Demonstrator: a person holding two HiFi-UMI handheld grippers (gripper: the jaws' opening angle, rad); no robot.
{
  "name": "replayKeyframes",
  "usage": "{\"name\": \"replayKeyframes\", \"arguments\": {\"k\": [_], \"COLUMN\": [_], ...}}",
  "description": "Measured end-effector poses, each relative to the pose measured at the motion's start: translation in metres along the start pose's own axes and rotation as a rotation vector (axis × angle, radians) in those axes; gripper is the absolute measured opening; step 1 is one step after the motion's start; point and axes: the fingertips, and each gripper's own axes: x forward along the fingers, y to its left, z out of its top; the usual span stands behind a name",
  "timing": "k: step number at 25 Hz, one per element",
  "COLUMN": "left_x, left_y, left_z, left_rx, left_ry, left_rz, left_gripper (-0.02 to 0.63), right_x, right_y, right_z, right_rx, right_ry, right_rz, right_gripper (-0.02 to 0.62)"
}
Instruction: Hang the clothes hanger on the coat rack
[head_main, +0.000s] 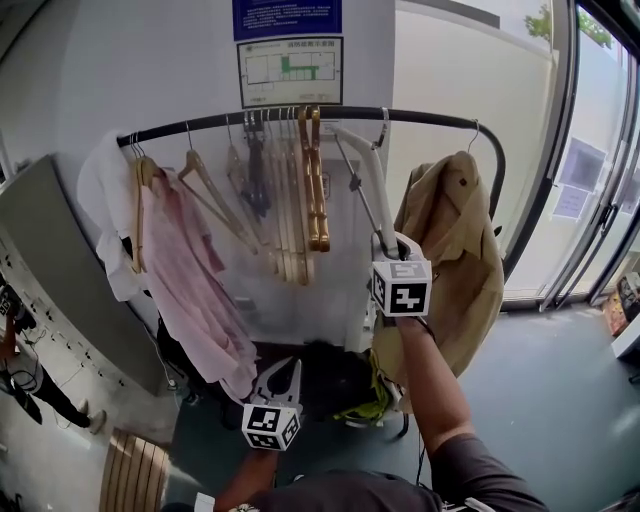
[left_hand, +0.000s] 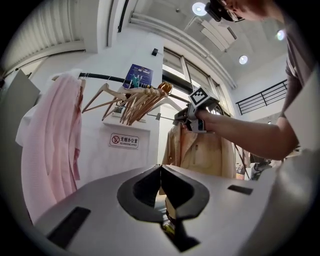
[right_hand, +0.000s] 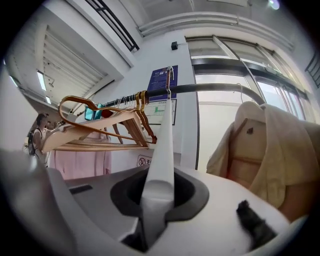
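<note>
Two hand-held grippers, one coat rack, assorted hangers and garments.

1. Black metal coat rack rail (head_main: 430, 117): runs across a white wall and bends down at its right end.
2. White plastic clothes hanger (head_main: 368, 175), the task's item: held up at the right part of the rail, between the wooden hangers and the tan jacket. Its metal hook (head_main: 383, 125) crosses the rail. Whether the hook bears on the rail cannot be told.
3. Right gripper (head_main: 392, 246): raised toward the rail. Its jaws are clamped on one white arm of the clothes hanger, which runs up from between them in the right gripper view (right_hand: 162, 145).
4. Left gripper (head_main: 284, 372): held low, below the row of garments and well apart from the rail. Its jaws are together with nothing between them.
5. Bunch of bare wooden hangers (head_main: 305, 200): packed close at the middle of the rail, one of them glossy amber.
6. Pink shirt (head_main: 190, 290): on a wooden hanger toward the left end of the rail.
7. White garment (head_main: 105, 200): at the left end, just beside the pink shirt.
8. Tan jacket (head_main: 460, 250): at the right end, next to the right gripper.
9. Blue notice (head_main: 287, 18) and framed floor plan (head_main: 290, 72): on the wall above the middle of the rail.
</note>
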Motion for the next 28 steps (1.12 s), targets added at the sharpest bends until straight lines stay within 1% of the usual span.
{"name": "replayKeyframes", "arguments": {"k": [2,5,8,13,18,24,28], "left_x": [-0.003,-0.007,-0.012,-0.018,-0.017,-0.016,-0.017], "left_y": [0.003,0.006,0.008,0.017,0.019,0.014,0.012], "left_z": [-0.001,-0.005,-0.006,-0.008,-0.005,-0.008,-0.008], "left_rx": [-0.009,-0.033,-0.052,-0.044,-0.034,-0.028,-0.026], "left_ry": [0.002,0.006,0.008,0.013,0.011,0.016,0.017], "left_rz": [0.002,0.007,0.014,0.033,0.034,0.022,0.019], "left_gripper": [0.009,0.009,0.009,0.009,0.009,0.009,0.009], "right_x": [0.01,0.022,0.03,0.03,0.032,0.029,0.023], "right_y": [-0.004,-0.007,-0.009,-0.009,-0.007,-0.01,-0.008], "right_z": [0.01,0.014,0.007,-0.002,-0.009,-0.01,-0.007], "right_rx": [-0.001,0.026,0.044,0.049,0.045,0.028,0.02], "right_ry": [0.017,0.056,0.092,0.123,0.125,0.124,0.115], "right_rz": [-0.005,0.004,0.016,0.001,0.0,-0.025,-0.019], "right_gripper": [0.057,0.057,0.057,0.057,0.057,0.057,0.058]}}
